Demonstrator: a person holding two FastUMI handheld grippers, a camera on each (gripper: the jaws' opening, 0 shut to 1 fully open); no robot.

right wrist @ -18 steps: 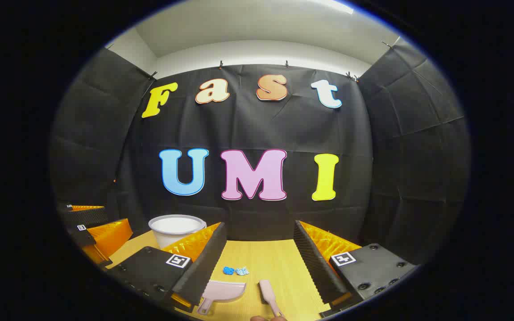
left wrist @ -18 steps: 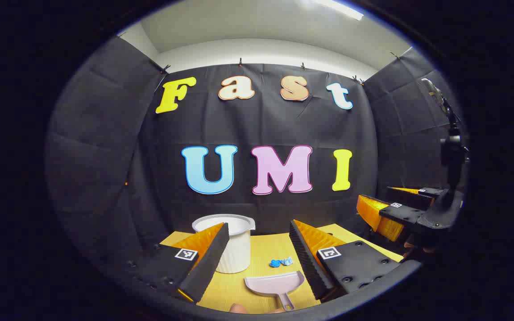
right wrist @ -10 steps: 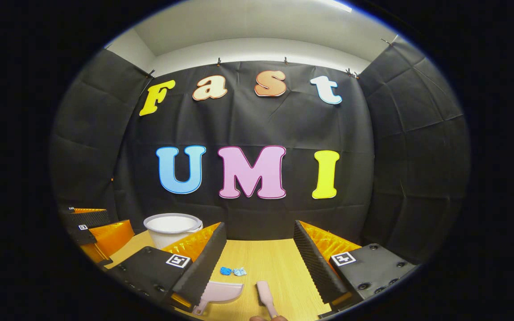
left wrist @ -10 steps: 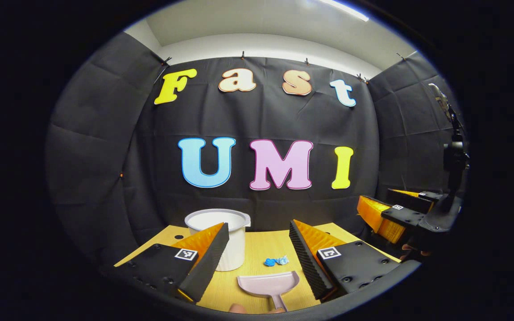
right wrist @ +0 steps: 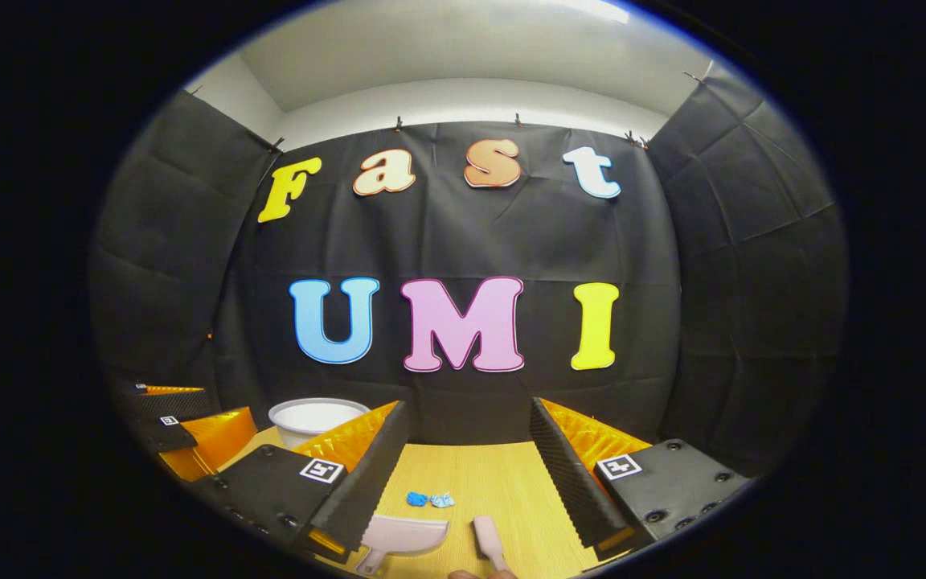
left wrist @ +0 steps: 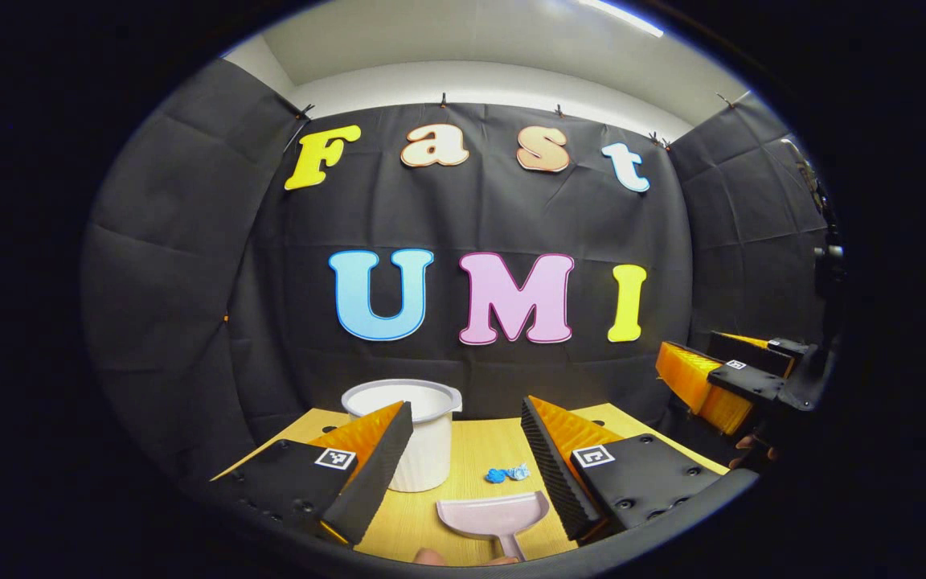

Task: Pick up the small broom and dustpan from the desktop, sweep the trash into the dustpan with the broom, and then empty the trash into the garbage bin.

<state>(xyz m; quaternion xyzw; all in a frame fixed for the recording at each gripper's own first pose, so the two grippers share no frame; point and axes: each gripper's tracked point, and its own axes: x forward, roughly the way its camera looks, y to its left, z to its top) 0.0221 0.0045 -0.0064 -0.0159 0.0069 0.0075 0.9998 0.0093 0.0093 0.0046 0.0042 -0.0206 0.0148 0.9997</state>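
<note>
Both grippers hang above the near edge of the worktop (left wrist: 471,450), jaws spread wide and holding nothing, with the task not yet begun. In the left gripper view, the left gripper (left wrist: 467,446) has the dustpan (left wrist: 493,515) lying flat at its 6 o'clock, just below the gap between the fingers, mouth toward 12 and handle running back toward the camera, so the long axis is roughly in line with the reach. The trash (left wrist: 507,474), a small blue crumple, sits just beyond the pan's mouth at about 12 o'clock, and the bin (left wrist: 419,434) stands upright at 11 o'clock, partly behind the left finger; its inside cannot be seen from here. In the right gripper view, the right gripper (right wrist: 467,446) has the broom (right wrist: 487,539) at its 6 o'clock, a slim piece lying nearly along the reach, tilted a touch, with the dustpan just beside it toward 7. So the pairing looks natural: left is nearer the pan, right nearer the broom. Each probably needs to drop down and back to meet a handle. The right gripper also shows at 3 o'clock in the left gripper view, and the left one at 9 o'clock in the right gripper view.
</note>
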